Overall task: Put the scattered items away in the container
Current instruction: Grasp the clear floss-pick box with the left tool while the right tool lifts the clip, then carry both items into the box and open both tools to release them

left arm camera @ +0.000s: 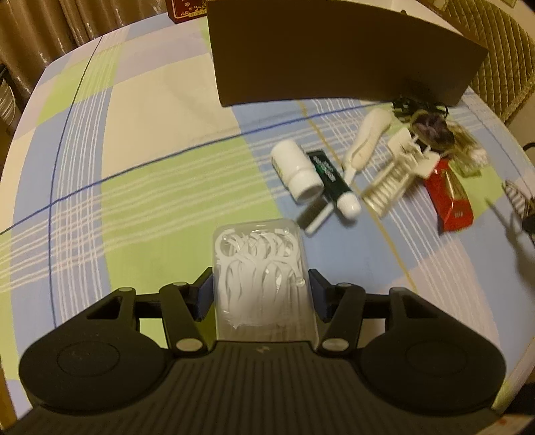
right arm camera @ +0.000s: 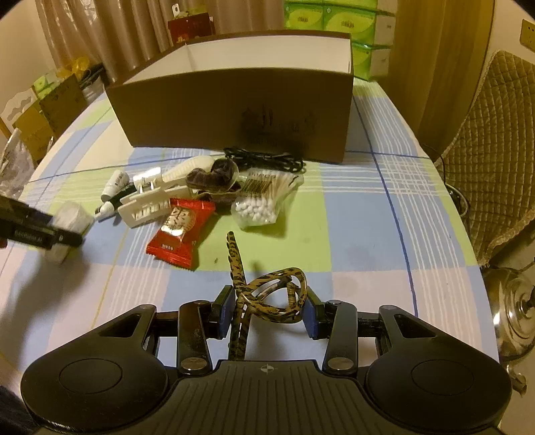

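My left gripper (left arm camera: 260, 294) is shut on a clear box of white floss picks (left arm camera: 259, 267), held above the tablecloth; it also shows in the right wrist view (right arm camera: 72, 222). My right gripper (right arm camera: 267, 313) is shut on a leopard-print hair clip (right arm camera: 267, 294). The brown cardboard box (right arm camera: 234, 107), open on top, stands at the back (left arm camera: 334, 57). In front of it lie a white bottle (left arm camera: 296, 170), a green tube (left arm camera: 331, 180), a white brush (left arm camera: 366, 140), a white claw clip (right arm camera: 147, 204), a red packet (right arm camera: 179, 231), a bag of cotton swabs (right arm camera: 264, 197), a dark scrunchie (right arm camera: 214, 177) and a black cord (right arm camera: 264, 157).
The round table has a checked blue, green and white cloth (right arm camera: 351, 207). A quilted chair (right arm camera: 495, 160) stands at the right, with a metal kettle (right arm camera: 515, 311) below it. Green tissue packs (right arm camera: 334, 20) and cartons (right arm camera: 50, 107) are behind the table.
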### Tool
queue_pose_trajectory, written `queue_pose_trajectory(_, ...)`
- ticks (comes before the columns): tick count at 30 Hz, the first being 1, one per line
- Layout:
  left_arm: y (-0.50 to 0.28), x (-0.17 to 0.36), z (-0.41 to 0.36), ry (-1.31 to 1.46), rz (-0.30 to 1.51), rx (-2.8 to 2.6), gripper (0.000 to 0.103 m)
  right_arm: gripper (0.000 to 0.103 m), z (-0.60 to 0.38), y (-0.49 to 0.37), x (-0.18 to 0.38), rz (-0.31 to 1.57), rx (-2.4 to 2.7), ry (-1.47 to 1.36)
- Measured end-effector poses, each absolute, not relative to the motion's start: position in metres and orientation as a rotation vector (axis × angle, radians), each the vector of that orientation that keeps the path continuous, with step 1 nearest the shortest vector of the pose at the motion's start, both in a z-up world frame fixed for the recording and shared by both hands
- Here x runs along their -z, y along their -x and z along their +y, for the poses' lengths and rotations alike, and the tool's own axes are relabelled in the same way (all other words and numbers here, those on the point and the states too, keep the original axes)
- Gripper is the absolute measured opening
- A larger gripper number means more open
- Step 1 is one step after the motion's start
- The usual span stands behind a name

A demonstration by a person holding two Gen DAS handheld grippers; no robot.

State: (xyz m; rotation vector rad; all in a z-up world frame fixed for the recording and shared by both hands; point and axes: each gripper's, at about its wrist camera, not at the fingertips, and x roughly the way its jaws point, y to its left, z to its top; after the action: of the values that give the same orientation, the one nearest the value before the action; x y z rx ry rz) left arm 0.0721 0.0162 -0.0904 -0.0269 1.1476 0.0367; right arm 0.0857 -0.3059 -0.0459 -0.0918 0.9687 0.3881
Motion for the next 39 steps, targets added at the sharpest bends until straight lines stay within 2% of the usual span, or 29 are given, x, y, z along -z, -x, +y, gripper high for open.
queue_pose_trajectory(14, -0.065, 0.022, -0.005, 0.050, 0.985, 0.004, 0.053, 0.039, -0.310, -0.106, 0.018, 0.902, -0.454, 0.058)
queue_pose_trajectory(26, -0.110, -0.023, -0.024, 0.064, 0.853, 0.055, 0.053, 0.039, -0.306, -0.149, -0.019, 0.822, -0.499, 0.046)
queue_pose_trajectory(39, -0.189, -0.059, -0.018, 0.061, 0.758, 0.061, 0.053, 0.039, -0.273, -0.236, -0.064, 0.687, -0.535, 0.064)
